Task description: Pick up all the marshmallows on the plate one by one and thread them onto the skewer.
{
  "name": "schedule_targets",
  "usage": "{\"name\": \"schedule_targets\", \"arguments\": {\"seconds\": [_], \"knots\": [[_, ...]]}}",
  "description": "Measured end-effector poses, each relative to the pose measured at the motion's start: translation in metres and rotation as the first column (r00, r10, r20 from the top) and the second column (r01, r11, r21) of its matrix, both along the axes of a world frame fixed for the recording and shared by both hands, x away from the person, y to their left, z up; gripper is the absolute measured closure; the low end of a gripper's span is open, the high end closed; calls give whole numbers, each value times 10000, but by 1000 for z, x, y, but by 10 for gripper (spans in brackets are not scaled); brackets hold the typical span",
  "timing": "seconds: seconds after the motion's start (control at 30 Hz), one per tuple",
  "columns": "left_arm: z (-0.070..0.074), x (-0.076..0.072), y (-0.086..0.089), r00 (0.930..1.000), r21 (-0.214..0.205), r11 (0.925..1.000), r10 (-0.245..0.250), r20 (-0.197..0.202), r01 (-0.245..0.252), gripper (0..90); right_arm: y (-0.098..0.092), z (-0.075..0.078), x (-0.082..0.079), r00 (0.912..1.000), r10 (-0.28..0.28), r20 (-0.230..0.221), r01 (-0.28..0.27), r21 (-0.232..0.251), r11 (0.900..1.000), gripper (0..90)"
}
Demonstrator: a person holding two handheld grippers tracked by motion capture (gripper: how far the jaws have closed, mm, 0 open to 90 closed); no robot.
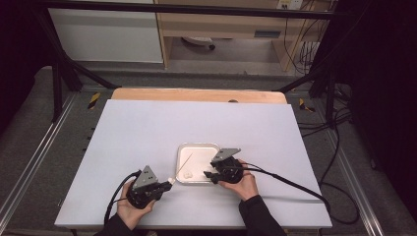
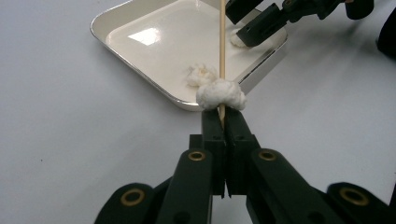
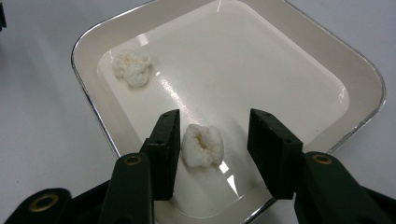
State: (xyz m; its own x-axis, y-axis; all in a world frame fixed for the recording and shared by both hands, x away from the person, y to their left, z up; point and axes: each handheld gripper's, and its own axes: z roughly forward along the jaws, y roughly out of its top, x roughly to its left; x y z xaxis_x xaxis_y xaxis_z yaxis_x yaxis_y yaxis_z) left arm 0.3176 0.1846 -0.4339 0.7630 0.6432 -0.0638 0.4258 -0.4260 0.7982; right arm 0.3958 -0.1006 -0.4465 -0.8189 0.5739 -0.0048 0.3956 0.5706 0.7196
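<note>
On the white table top [image 1: 147,128] a shallow white rectangular tray with a shiny metal rim [image 1: 183,147] sits near the front edge, about midway between the two hands. The left gripper [image 1: 168,183], off the tray's front left corner, is clenched on the butt of a thin wooden skewer [image 2: 222,42]; one white puffy lump, perhaps popcorn or marshmallow [image 2: 221,93], is already threaded on it and sits just above the closed jaws. The skewer's long axis runs from that front left corner diagonally up over the tray, its free tip pointing toward the far side. The right gripper [image 3: 214,144], at the tray's right edge, reaches into the tray with its jaws apart on either side of a second white lump [image 3: 202,145] lying on the tray floor near that edge. The left pad looks very near or just touching the lump, the right pad clearly apart from it, so nothing is gripped yet. A third lump [image 3: 132,67] lies farther across the tray, closer to the skewer. I'd judge the coming move turns on this: once pinched, the second lump must travel leftward and up to meet the skewer's free tip, then slide down along the stick, so the right hand does the carrying and the left merely holds the stick steady.
</note>
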Motion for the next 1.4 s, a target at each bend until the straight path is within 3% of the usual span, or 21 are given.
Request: {"name": "schedule_targets", "arguments": {"seconds": [0.37, 0.63, 0.87, 0.97, 1.0, 1.1, 1.4], "knots": [[0, 0, -1, 10000, -16, 10000, -27, -33, 27, 886, 2, -4, -2, 9998, 222, 23, -222, 50, 9997, 681], [0, -1, -1, 10000, -25, 10000, -45, -49, 45, 886, 0, 1, -2, 9999, 44, -99, -42, 175, 9998, 704], [0, -1, -2, 9999, -18, 9999, -99, -47, 99, 886, -6, 16, -3, 9997, 47, -227, -27, 860, 9963, 708], [0, -2, -3, 9999, -47, 9999, -136, -16, 136, 886, -12, 30, -6, 9998, 52, -199, -21, 1513, 9885, 709], [0, -2, -3, 9999, -47, 9999, -136, -16, 136, 886, -12, 30, -6, 9998, 52, -199, -21, 1513, 9885, 709], [0, -2, -3, 9998, -33, 9998, -181, 6, 181, 886, -18, 45, -8, 9999, 66, -159, -29, 2180, 9760, 709], [1, -3, -5, 9997, -31, 9997, -249, 42, 249, 886, -27, 63, -11, 9997, -16, -251, 93, 3101, 9507, 713]]}}
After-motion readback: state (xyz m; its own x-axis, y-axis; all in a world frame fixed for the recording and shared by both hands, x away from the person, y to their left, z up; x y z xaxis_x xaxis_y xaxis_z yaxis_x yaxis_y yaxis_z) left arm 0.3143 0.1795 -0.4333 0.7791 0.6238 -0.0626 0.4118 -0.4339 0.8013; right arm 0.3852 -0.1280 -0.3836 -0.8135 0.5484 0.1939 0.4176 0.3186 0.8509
